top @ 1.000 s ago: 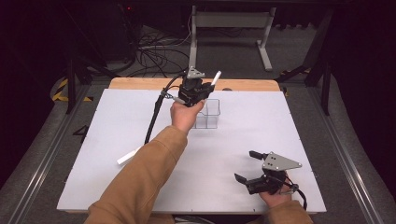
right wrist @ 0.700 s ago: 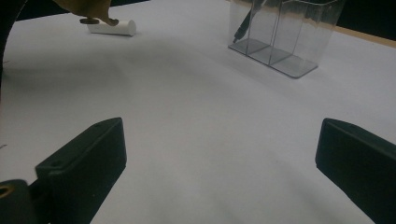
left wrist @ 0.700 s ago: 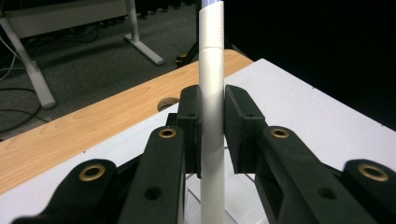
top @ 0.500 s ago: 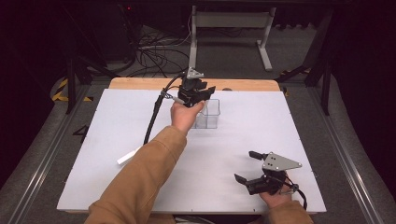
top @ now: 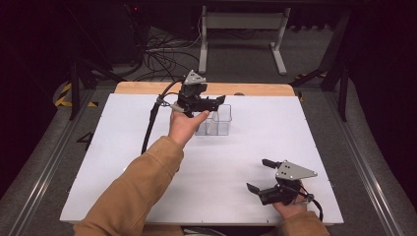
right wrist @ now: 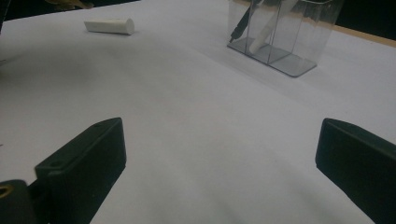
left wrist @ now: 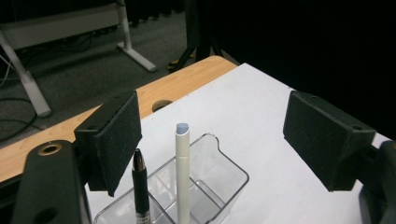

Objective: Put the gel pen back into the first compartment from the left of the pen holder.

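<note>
My left claw (left wrist: 212, 144) has just been opening and now stands wide — nothing pinched between the pads, the white pen (left wrist: 182, 172) standing free in the clear holder (left wrist: 224, 179), upright in the compartment next to the one with the black pen (left wrist: 141, 186). So the pen is dropped in, job done on that one as I read it.

What could spoil it from here: my left pad (left wrist: 116, 135) hangs just beside the black pen's top, and the white pen's tip pokes up between my pads. If I pull away sideways rather than up, I judge I'd clip a pen and tip that light holder over — it looks easy to slide on the white board (top: 147, 162).

My right claw (top: 265, 174) rests low on the board, well off from the holder on my side, jaws spread and empty. A short white stick (right wrist: 109, 25) lies on the board, well to the left of the holder in the right gripper view, probably next. My left cable (top: 150, 123) trails near the holder — worth watching on the swing back.
</note>
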Available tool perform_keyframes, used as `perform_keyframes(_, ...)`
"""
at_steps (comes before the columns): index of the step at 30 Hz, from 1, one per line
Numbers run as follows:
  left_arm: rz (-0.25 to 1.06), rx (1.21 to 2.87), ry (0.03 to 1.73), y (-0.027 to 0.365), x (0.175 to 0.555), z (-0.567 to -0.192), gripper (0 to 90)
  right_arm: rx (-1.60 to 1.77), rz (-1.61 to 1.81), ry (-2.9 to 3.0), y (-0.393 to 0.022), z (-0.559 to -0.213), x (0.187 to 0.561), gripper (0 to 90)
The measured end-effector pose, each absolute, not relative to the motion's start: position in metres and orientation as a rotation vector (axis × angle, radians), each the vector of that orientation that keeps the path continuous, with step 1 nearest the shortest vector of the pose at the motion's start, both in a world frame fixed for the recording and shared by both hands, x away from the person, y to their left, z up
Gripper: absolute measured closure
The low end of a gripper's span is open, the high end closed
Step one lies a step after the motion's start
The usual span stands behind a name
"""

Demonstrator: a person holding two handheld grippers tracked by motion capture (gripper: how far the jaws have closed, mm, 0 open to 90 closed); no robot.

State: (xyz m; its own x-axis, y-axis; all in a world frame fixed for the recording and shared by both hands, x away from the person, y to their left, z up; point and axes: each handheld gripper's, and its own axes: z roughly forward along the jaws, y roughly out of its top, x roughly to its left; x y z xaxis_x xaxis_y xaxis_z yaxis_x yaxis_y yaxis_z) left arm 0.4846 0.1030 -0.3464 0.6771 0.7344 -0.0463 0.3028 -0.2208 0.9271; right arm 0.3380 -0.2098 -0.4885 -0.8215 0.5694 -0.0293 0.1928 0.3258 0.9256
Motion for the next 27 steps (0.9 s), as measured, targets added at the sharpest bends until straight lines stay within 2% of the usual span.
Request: perform_keyframes(27, 0.473, 1.834, 0.710, 0.135, 0.437, -0.331, 18.7, 0.679, 1.484, 2.251, -0.209, -0.489, 0.339, 2.5)
